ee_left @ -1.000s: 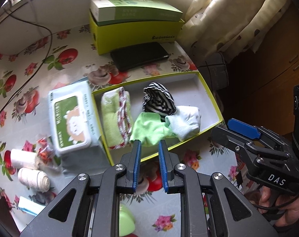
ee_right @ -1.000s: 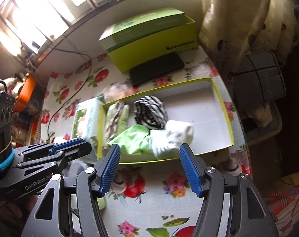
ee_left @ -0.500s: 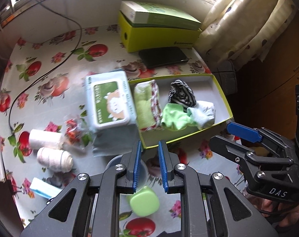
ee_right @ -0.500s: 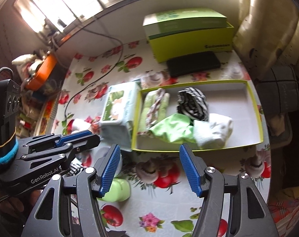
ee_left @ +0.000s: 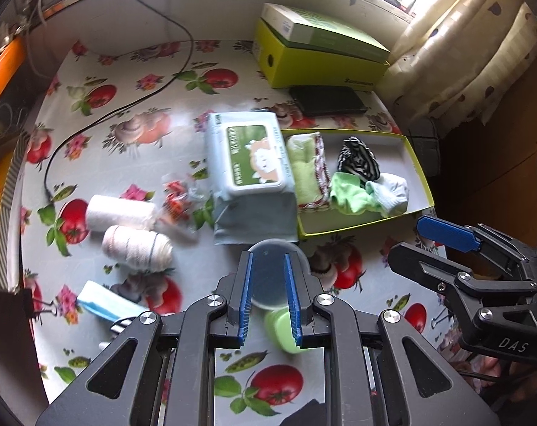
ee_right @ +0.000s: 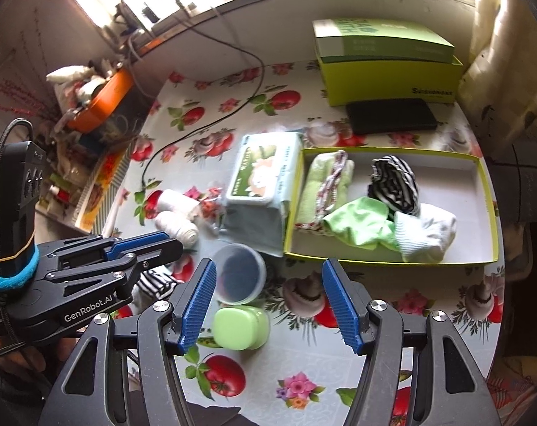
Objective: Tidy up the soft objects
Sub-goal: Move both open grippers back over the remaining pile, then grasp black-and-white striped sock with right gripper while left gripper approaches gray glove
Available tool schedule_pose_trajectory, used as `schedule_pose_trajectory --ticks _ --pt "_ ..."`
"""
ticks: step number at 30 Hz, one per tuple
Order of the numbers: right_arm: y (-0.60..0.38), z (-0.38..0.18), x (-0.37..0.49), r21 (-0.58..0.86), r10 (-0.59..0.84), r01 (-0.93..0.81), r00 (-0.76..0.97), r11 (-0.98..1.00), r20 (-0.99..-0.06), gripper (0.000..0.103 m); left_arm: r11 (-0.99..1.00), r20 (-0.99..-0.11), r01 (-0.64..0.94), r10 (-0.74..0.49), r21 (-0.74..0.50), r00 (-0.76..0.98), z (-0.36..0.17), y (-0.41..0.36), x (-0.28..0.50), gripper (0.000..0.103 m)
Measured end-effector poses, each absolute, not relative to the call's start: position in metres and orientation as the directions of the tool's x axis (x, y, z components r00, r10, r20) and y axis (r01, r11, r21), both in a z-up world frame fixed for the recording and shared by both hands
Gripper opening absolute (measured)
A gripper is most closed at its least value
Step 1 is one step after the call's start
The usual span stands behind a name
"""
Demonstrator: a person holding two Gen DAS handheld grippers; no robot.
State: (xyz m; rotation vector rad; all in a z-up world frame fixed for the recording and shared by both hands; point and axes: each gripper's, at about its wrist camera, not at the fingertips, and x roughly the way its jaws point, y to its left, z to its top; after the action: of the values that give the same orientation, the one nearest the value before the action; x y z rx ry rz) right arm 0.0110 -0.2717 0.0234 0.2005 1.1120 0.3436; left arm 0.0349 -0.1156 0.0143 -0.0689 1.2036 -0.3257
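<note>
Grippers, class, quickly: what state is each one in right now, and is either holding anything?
Left gripper: jaws slightly apart, holding nothing.
Right gripper: jaws wide open, holding nothing.

Tablecloth (ee_right: 303, 372): white, red tomatoes, pink flowers, green leaves. Shallow box (ee_right: 490, 213): lime-yellow wall, white inside. In box: black-white striped sock (ee_right: 394, 183), light green sock (ee_right: 357, 223), white sock (ee_right: 424, 234), pale green towel (ee_right: 325, 181) with red-white trim. Left of box: wet-wipes pack (ee_right: 264, 174), pale blue, green label. Gripper pads (ee_right: 197, 305): blue.
</note>
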Motion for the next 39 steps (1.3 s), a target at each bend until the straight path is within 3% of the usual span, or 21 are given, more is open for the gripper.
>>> schedule_pose_trajectory --ticks 39 --pt "-0.185 0.019 0.009 0.309 0.416 -0.349 0.290 0.885 -0.862 0.063 0.962 -0.909 0.004 -0.259 -0.273 0.327 -0.008 -0.015 0.006 0.019"
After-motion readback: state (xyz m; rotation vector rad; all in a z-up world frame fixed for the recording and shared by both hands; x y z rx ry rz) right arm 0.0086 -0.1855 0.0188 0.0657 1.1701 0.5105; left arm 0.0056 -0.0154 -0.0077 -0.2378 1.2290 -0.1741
